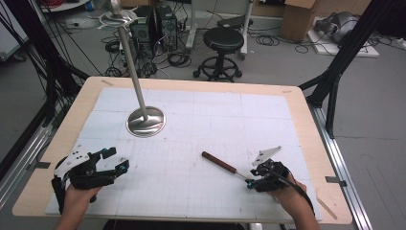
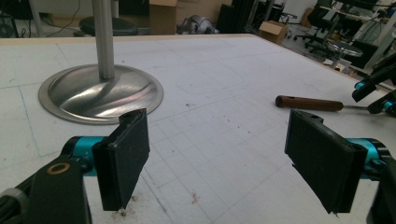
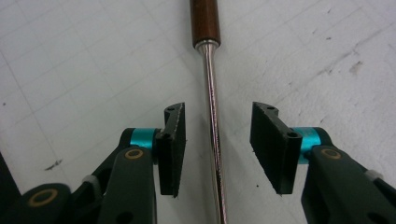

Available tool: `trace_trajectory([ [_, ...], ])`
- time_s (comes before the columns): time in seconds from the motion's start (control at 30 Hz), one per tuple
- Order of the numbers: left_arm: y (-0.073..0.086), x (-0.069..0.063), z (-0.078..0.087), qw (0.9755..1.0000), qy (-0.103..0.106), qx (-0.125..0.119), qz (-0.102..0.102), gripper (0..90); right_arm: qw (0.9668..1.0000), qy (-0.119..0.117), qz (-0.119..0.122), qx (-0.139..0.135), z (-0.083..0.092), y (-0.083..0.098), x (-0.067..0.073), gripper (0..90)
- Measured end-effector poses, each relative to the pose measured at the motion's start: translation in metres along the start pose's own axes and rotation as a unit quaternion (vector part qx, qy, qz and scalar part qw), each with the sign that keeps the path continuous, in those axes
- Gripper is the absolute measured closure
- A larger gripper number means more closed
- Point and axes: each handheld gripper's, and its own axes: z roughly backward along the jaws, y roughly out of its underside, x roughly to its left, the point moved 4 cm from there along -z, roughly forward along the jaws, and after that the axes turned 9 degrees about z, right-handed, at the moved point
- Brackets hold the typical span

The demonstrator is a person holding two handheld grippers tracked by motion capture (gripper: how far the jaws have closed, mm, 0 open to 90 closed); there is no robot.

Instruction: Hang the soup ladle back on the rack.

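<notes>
Grasping is the step in hand: the right hand-held gripper point(image 3: 217, 149) straddles the metal shaft of the wooden-handled tool point(image 3: 212, 116) lying on the desk point(image 1: 306, 120), pads half open, not yet touching. Next, it likely needs to close squarely. The left hand-held gripper point(image 2: 224, 158) rests wide open, empty.

From above the near edge we look forward and down over the whole table point(image 1: 306, 120). Our left gripper view sits low at seven o'clock, facing two o'clock across the mat; our right looks steeply down, close. All share the wood-handled tool point(image 1: 219, 162) point(image 2: 309, 103) point(image 3: 211, 93).
</notes>
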Motion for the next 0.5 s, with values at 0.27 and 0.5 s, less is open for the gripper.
trace_trajectory([
  [0.27, 0.0002, -0.0002, -0.0002, 1.0000, 0.000, 0.001, 0.002, 22.5, 0.9994, -0.011, 0.013, 0.029, -0.0034, -0.0014, 0.0007, 61.9],
  [0.5, 0.0002, 0.0001, -0.0002, 1.0000, 0.000, 0.001, 0.002, 22.5, 0.9988, -0.013, 0.017, 0.043, -0.0059, -0.0011, -0.0011, 67.7],
])
